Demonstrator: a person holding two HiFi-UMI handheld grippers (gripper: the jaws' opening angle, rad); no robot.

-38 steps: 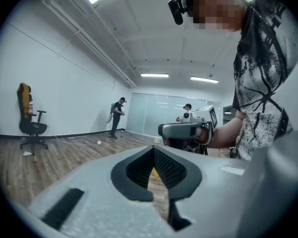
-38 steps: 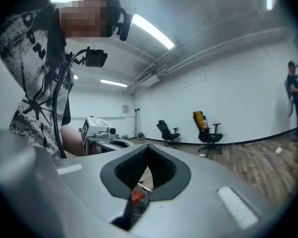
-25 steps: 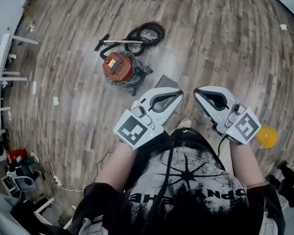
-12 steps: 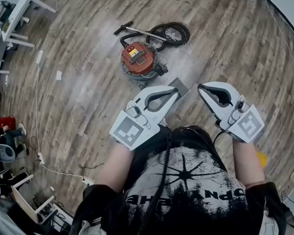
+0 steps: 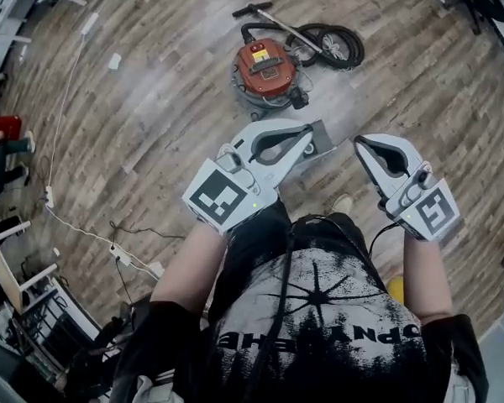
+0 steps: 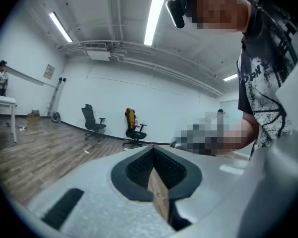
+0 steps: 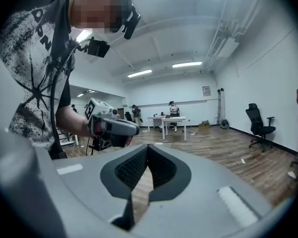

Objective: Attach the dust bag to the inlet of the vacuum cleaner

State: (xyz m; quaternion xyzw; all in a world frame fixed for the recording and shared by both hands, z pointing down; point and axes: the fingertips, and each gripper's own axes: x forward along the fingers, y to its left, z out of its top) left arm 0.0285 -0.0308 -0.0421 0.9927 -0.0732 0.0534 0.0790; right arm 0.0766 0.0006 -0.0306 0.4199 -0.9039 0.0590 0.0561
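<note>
white print on the person's black t-shirt (image 5: 336, 309) begins "opn"; the yellow label (image 5: 259, 57) on the vacuum cleaner (image 5: 269, 78) is too small to read.

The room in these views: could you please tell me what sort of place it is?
Probably a large open-plan office or lab workspace: it has a wide wood-plank floor, swivel office chairs standing about, and a white desk farther off.

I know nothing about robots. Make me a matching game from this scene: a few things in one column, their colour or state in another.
Things:
1. vacuum cleaner
2. hose
3. left hand-held gripper

Descriptions:
A. black, coiled on the floor
B. shut, holding nothing
C. red on top

Pairs: 1-C, 2-A, 3-B
</note>
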